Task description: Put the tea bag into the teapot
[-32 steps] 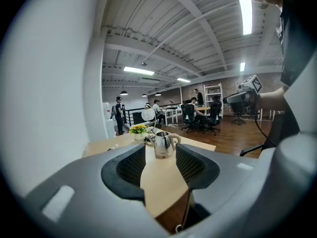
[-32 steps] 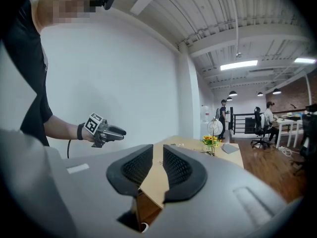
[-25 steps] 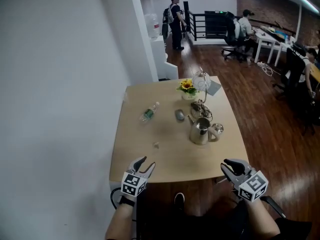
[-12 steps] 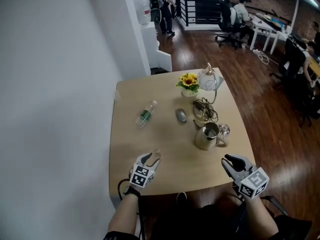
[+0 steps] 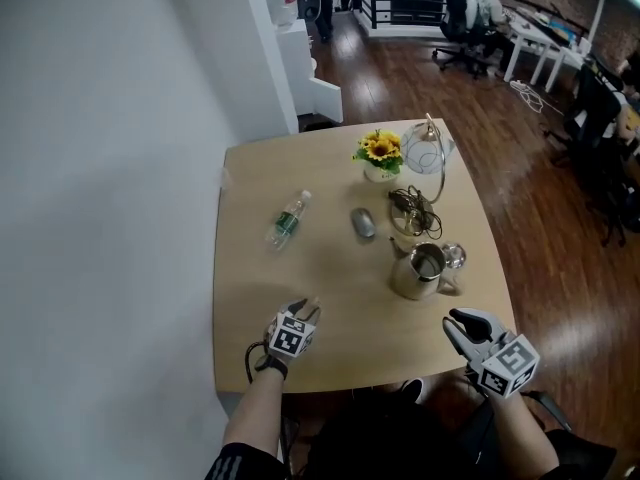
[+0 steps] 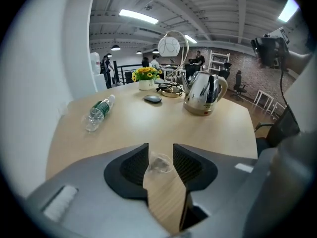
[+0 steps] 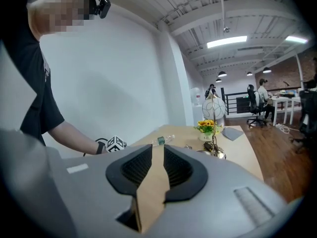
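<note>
Left gripper (image 5: 303,311) low over the table (image 5: 250,278), jaws just closing; small tea bag (image 6: 161,163) lies between the tips, not clearly pinched. Right gripper (image 5: 462,326) parted, empty. Risk: the light bag skids away or catches by one corner, then drops before reaching the steel teapot (image 5: 418,271), well apart.

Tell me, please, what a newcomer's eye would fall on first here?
The shiny steel teapot stands at the right of the table, with sunflowers behind it. Near the front edge, the left tongs have just been closing around a small tea bag lying there.
</note>
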{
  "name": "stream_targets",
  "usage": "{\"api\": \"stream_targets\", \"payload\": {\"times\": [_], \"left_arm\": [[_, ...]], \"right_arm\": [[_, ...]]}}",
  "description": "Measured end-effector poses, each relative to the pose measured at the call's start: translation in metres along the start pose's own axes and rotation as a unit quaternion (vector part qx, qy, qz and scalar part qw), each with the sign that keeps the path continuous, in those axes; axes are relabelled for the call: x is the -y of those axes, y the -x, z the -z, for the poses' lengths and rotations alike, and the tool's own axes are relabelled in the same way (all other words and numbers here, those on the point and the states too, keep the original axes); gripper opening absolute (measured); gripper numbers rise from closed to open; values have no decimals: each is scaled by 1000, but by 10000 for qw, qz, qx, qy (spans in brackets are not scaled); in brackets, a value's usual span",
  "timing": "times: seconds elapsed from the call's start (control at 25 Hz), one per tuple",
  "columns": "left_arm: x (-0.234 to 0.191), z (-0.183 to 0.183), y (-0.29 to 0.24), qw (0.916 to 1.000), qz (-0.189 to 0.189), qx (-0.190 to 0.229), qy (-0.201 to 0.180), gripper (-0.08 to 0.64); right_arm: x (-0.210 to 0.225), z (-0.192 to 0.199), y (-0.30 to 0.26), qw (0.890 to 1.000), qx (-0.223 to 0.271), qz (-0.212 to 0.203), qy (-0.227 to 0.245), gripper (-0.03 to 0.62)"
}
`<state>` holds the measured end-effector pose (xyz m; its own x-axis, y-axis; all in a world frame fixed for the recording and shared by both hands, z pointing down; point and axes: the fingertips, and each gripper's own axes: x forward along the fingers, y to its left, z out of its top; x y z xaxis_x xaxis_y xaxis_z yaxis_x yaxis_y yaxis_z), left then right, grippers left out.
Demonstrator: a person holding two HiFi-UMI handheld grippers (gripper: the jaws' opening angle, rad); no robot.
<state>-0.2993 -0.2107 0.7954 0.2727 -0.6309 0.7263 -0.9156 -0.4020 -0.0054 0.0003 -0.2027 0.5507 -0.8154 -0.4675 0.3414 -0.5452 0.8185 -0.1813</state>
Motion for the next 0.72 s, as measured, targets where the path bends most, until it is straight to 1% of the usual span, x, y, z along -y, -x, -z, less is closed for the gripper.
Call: {"api": "stream_targets", "payload": {"times": [0.08,0.24,0.32,0.44,0.52,0.6,0.72], "left_arm": [[-1,6,-9,9998,6,-193,22,149],[-4,16,-20,9990,-54,-444,52,121],[-5,21,-23,9983,-105,-569,-3,92],[-8,25,-26,9974,-206,-692,-15,29],[-8,25,-28,9972,-218,-721,-15,2],[-6,22,-28,9973,-199,-700,-37,1],[-7,3,-24,9983,-258,-501,-127,1]], "right_arm": [[5,2,1,10000,-42,9,-19,84],[17,4,1,9999,-71,12,-72,84],[20,5,3,9999,-74,11,-100,84],[24,5,7,9999,-76,36,-128,84],[26,5,9,9999,-67,51,-135,84],[29,5,12,9999,-47,78,-140,84],[35,5,15,9998,-23,129,-170,84]]}}
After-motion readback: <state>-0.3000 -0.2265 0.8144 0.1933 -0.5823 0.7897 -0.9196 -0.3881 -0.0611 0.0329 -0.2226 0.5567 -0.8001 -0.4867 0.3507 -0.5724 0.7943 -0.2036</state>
